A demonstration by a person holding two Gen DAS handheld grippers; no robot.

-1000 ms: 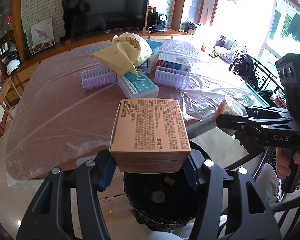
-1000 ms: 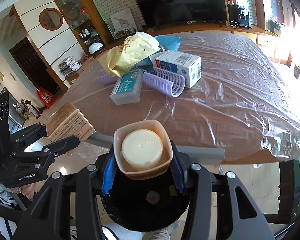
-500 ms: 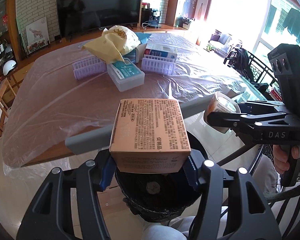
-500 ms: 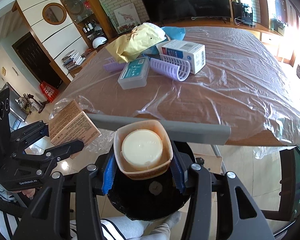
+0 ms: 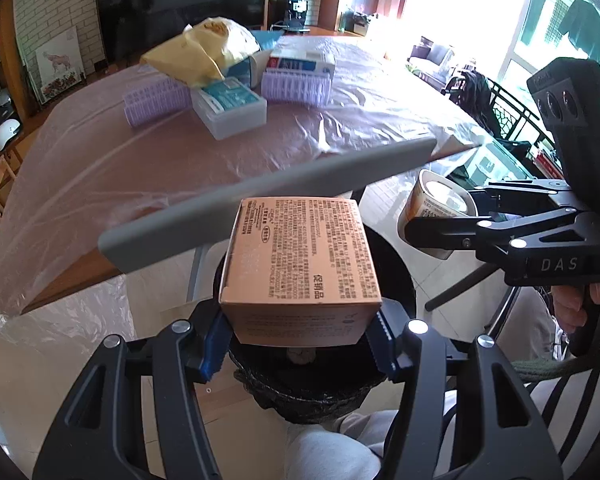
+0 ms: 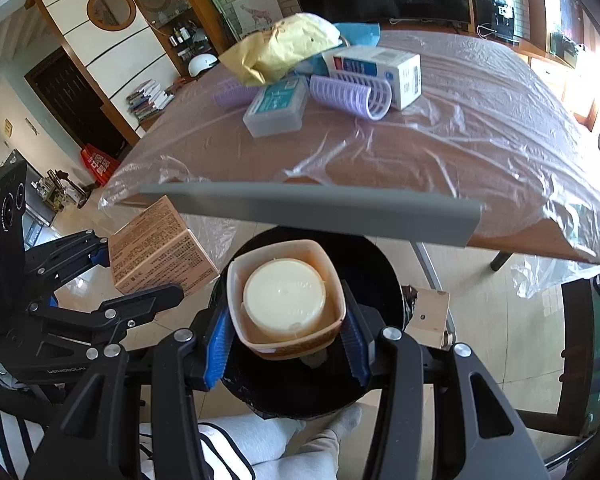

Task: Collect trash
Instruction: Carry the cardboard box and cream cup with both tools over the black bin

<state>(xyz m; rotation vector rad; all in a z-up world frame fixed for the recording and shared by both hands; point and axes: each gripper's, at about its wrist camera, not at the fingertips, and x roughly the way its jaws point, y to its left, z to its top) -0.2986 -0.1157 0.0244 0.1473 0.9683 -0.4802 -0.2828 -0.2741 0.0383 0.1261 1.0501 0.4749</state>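
1. Judging by its printed card walls, the brown carton (image 5: 302,264) is taken to be light, probably empty, and easily dented; it is clamped across its two side faces near the lower end by the left gripper (image 5: 300,338), whose blue pads press on it, directly above the black bin (image 5: 312,388).
2. The tub (image 6: 286,300), a thin orange-walled container with a pale round lid seated inside it, is judged light, somewhat flexible and smooth enough to slip; it is pinched by its opposite walls in the right gripper (image 6: 286,346), jaws closed on it, over the bin's mouth.
3. Both holds are judged sound for a drop: a flat face is offered by the carton, while the tub's rounded-corner walls are best kept squeezed low, where they are stiffer.
4. One carton and one tub are counted in the grippers, and one bin below.
5. On the plastic-covered table (image 6: 480,128) are counted one yellow bag (image 6: 284,48), one clear lidded box (image 6: 276,108) with a teal label, one white-and-blue box (image 6: 384,68) and two lilac ribbed pieces (image 5: 296,84), one to each side of the clear box; a blue item behind the bag is only partly visible.
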